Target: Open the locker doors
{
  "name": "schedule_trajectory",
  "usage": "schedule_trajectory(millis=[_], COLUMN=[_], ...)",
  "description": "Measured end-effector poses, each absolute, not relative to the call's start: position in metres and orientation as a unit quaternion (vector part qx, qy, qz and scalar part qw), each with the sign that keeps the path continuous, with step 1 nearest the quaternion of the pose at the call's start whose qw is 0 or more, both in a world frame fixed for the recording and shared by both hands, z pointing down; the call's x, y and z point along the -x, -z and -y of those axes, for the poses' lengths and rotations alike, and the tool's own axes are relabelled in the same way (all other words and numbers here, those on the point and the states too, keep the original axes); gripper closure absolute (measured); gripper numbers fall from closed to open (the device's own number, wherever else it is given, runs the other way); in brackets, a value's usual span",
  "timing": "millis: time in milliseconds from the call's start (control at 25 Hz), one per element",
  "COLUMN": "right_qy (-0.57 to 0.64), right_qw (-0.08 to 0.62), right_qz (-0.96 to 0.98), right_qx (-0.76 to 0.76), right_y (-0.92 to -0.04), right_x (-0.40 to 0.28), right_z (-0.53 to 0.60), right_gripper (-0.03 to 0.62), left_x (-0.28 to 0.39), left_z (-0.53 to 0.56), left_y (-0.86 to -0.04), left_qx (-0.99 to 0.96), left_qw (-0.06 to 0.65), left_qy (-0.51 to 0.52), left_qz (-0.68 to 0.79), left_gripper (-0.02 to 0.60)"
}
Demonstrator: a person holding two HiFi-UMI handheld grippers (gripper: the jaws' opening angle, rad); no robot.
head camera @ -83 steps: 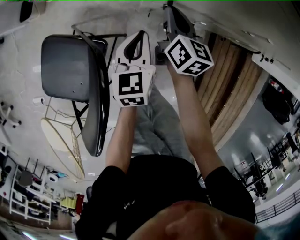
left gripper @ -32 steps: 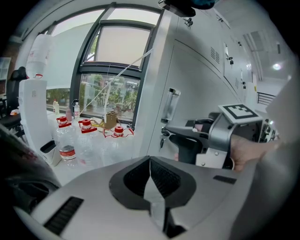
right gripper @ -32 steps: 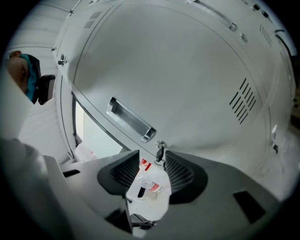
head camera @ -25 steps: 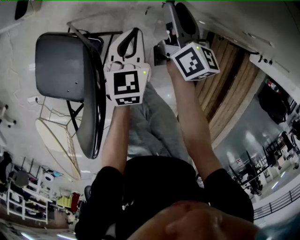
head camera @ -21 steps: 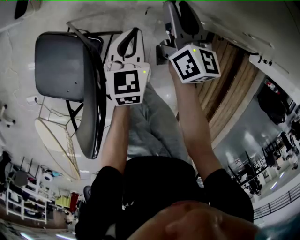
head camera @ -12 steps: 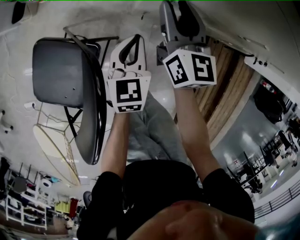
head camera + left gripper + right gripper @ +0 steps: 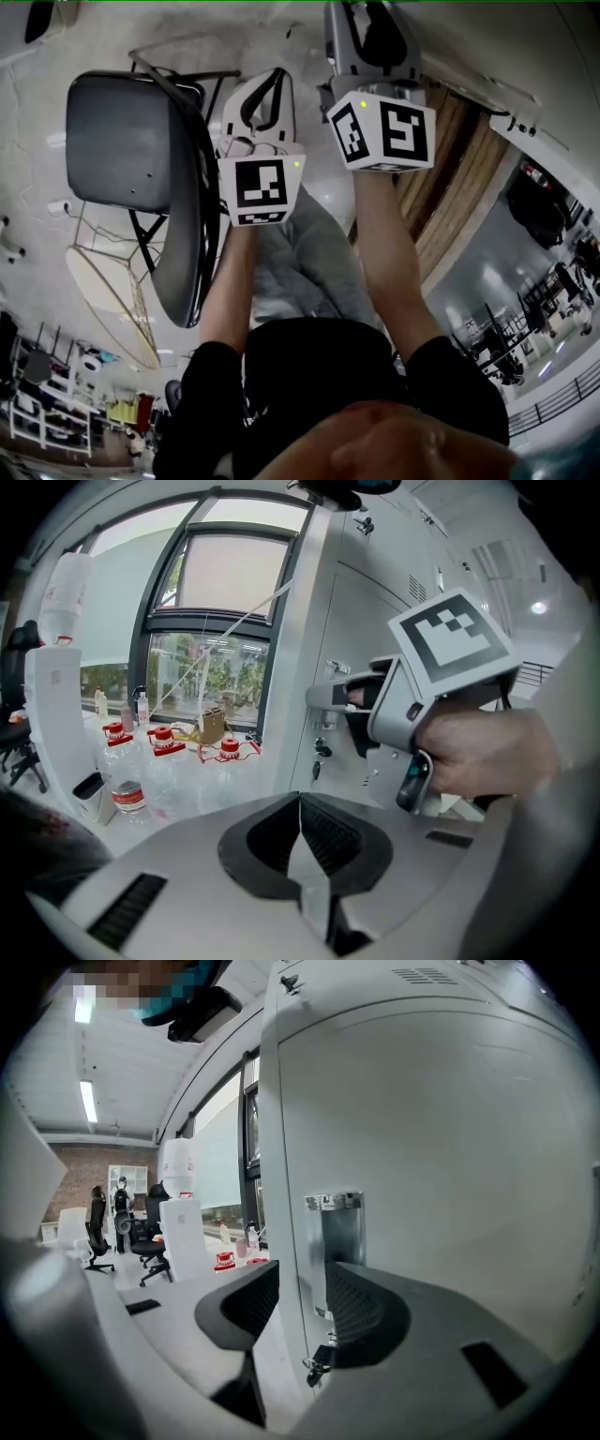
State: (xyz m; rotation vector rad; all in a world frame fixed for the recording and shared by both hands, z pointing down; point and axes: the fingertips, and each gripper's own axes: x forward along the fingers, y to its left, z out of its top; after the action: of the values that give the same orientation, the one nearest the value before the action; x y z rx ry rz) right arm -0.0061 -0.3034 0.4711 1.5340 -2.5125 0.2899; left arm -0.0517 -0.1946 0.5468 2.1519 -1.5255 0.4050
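— What changed?
— The right gripper [image 7: 300,1283] moved up to the locker door [image 7: 441,1147], far right; its fingers are open at the handle [image 7: 337,1232].
— The left gripper [image 7: 300,803]?
— Fingers closed, empty. The pull seems near.

**Bright daylight, heavy fisheye bend**

Daylight pours through the window [image 7: 206,621] in the left gripper view and bleaches its panes; a ceiling strip light [image 7: 89,1101] glows in the right gripper view; the white locker door [image 7: 450,1147] is evenly lit, its handle recess [image 7: 339,1232] shaded; every view bows toward dark, rounded corners; the nearest foreground is soft; the head view's glossy floor [image 7: 37,122] carries a pale sheen.
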Motion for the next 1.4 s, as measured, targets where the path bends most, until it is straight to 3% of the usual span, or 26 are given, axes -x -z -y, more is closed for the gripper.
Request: schedule_trajectory(millis=[160, 680, 840, 1400], right_qy=[-0.075, -0.078, -0.079, -0.090], right_qw=[0.130, 0.142, 0.150, 0.168], right_qz=[0.843, 0.847, 0.843, 0.843], right_qx=[-0.517, -0.506, -0.510, -0.503], right_y=[-0.472, -0.472, -0.471, -0.472], right_x=[0.005, 0.003, -0.002, -0.015], right_z=[0.302, 0.270, 0.259, 0.226], right_gripper=[0.453, 0.453, 0.487, 0.476], left_x=[0.049, 0.048, 0.045, 0.030], left_z=[0.192, 0.167, 0.155, 0.135], left_y=[-0.547, -0.543, -0.540, -0.536], left_qx=[-0.785, -0.777, -0.775, -0.775], left_qw=[0.239, 0.237, 0.239, 0.240], left_qy=[-0.143, -0.137, -0.135, -0.140], left_qz=[0.553, 0.567, 0.569, 0.568], left_gripper=[0.571, 0.571, 0.571, 0.571])
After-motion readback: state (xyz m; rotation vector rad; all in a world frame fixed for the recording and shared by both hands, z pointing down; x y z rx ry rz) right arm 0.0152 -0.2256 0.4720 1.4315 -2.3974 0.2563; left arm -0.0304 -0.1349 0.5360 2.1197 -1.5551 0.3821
